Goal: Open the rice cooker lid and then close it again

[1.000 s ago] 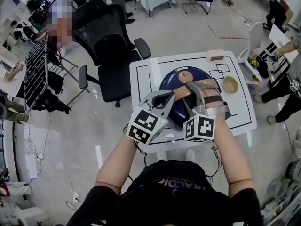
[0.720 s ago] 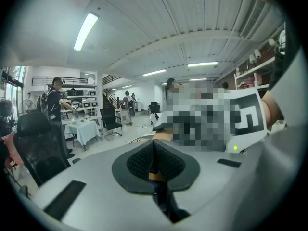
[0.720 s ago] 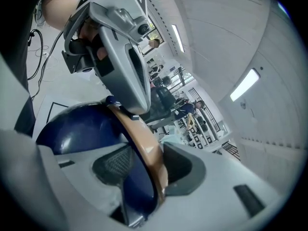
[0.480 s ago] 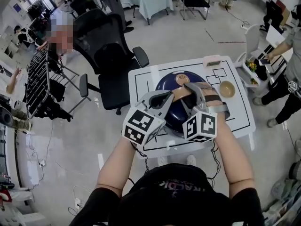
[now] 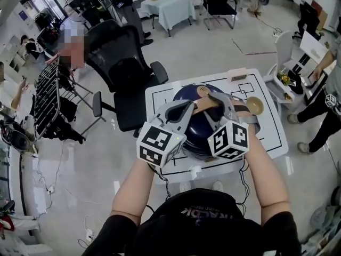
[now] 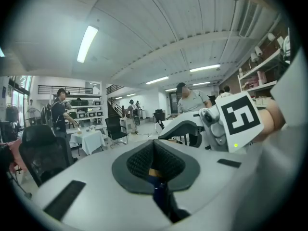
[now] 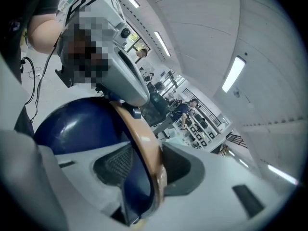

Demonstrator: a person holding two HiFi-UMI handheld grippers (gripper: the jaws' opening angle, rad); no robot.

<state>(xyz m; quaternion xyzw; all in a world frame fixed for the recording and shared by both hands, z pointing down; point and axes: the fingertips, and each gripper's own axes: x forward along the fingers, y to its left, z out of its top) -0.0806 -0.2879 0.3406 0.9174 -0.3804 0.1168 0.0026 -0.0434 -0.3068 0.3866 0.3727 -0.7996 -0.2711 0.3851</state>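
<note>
The dark blue rice cooker (image 5: 198, 126) stands on the white table (image 5: 269, 129), its lid down with a tan disc (image 5: 204, 92) on top. A tan and blue handle (image 5: 206, 104) arcs over it. My left gripper (image 5: 186, 110) is at the handle's left end. In the left gripper view its pads (image 6: 139, 160) meet, with a thin tan and blue strip (image 6: 159, 189) pinched low between them. My right gripper (image 5: 221, 101) holds the right end. In the right gripper view the handle (image 7: 142, 143) runs between its pads, and the jaws have just closed a little further on it.
A tan bowl (image 5: 254, 105) and a pink box (image 5: 237, 74) sit on the table's far side. A black office chair (image 5: 120, 63) stands at the table's left. A white trolley (image 5: 290, 76) and a person (image 5: 327, 97) are at the right.
Both grippers have risen toward the camera, still on the handle. The cooker looks a little larger and nearer in the head view.
</note>
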